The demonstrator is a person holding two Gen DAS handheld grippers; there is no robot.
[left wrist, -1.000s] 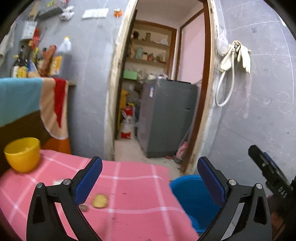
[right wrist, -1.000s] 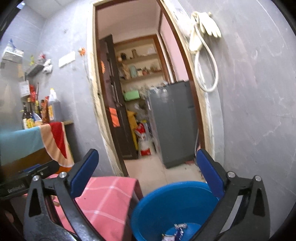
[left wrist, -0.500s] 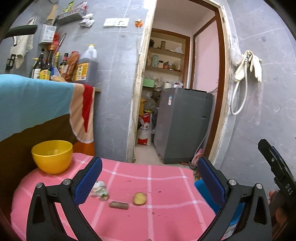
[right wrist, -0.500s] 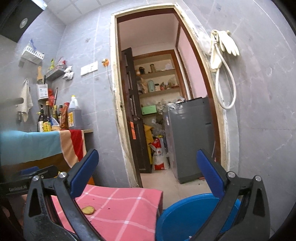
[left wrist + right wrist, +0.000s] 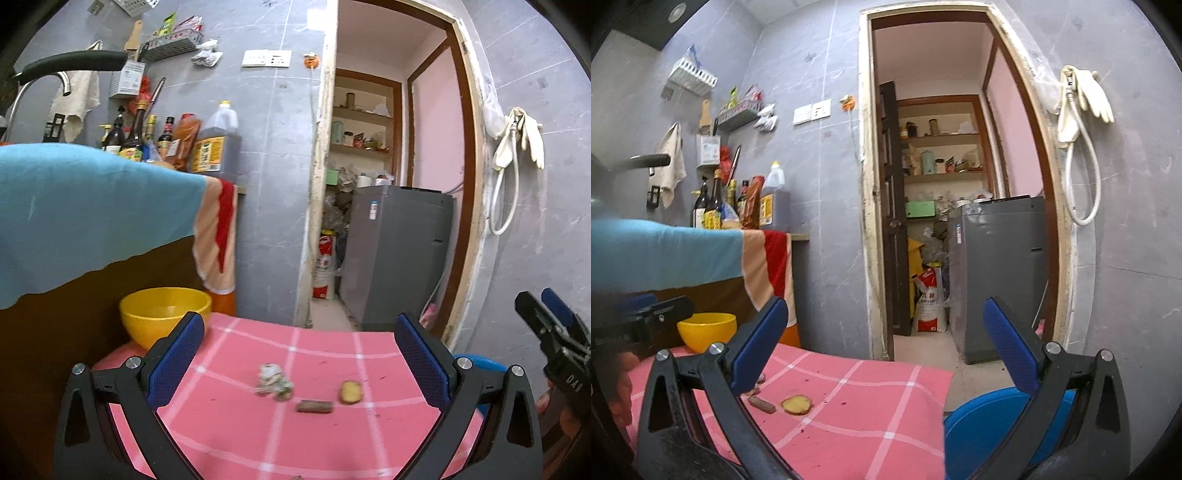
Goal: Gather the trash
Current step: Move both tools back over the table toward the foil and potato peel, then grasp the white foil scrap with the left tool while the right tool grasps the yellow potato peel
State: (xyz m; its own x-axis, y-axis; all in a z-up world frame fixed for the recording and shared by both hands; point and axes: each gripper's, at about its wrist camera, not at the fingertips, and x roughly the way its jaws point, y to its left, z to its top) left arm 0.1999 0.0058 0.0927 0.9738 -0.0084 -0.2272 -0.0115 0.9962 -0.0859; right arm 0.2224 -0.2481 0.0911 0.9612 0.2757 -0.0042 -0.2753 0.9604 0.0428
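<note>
Three scraps lie on the pink checked tablecloth [image 5: 229, 417]: a crumpled wrapper [image 5: 273, 382], a small brown stick [image 5: 314, 406] and a round yellow slice [image 5: 351, 392]. My left gripper [image 5: 300, 354] hangs open above and just short of them, nothing between its fingers. The right gripper [image 5: 884, 334] is open and empty too, off the table's right end, over the blue bin [image 5: 982, 424]. From there I see the slice [image 5: 796, 404] and the stick [image 5: 761, 404]. The right gripper's black tip [image 5: 550, 332] shows at the left view's right edge.
A yellow bowl [image 5: 165, 314] stands at the table's far left corner. A counter draped in a blue and striped cloth [image 5: 92, 214] carries bottles behind it. An open doorway [image 5: 942, 221] leads to a grey appliance [image 5: 1001, 273]. A hand [image 5: 620, 384] holds the left gripper.
Both grippers have swung left and tilted up from the bin toward the table. The wrapper and stick have come into view, and the bin has slid to the frames' lower right.
</note>
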